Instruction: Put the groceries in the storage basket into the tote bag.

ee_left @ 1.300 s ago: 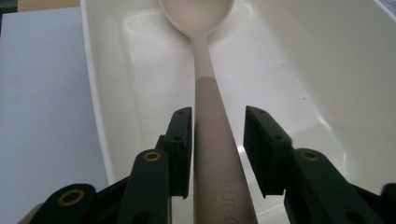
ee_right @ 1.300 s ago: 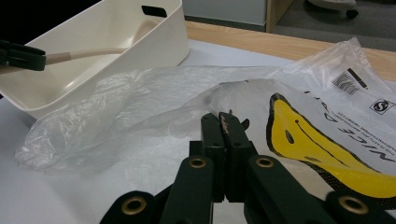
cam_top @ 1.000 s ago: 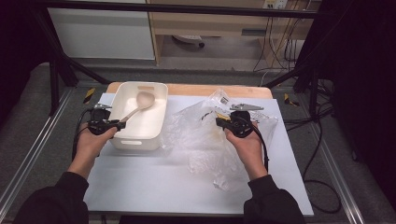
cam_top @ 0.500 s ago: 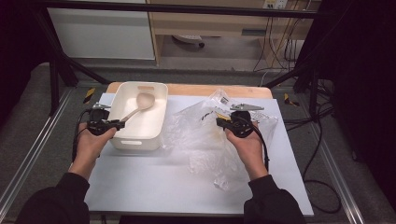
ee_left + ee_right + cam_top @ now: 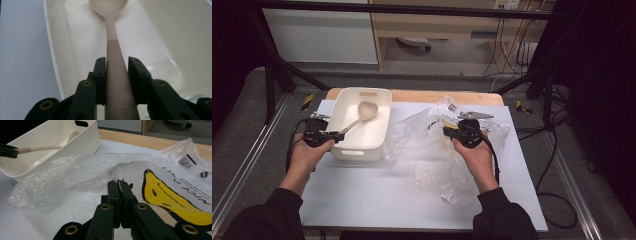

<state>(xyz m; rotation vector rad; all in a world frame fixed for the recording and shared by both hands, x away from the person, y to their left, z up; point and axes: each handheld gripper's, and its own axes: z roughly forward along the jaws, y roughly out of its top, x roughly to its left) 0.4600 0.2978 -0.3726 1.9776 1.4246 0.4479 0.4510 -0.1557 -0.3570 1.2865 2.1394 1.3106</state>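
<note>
White table top [image 5: 377,200], wooden board edge [image 5: 422,96], floor cables [image 5: 557,165]

High view: fixed above the person's side, looking forward and down; it takes in the whole table [image 5: 377,200], with floor and shelving beyond at 12 o'clock.
Left gripper view: rides on the left gripper [image 5: 117,75], very near, looking along the jaws at 12 o'clock down the spoon [image 5: 113,55] into the tub [image 5: 62,62].
Right gripper view: rides on the right gripper [image 5: 118,192], low over the table, facing across the bag [image 5: 82,170]; the tub [image 5: 57,147] lies at 10 o'clock.
Shared: all three views show tub and spoon; the high and right gripper views share the bag.
</note>
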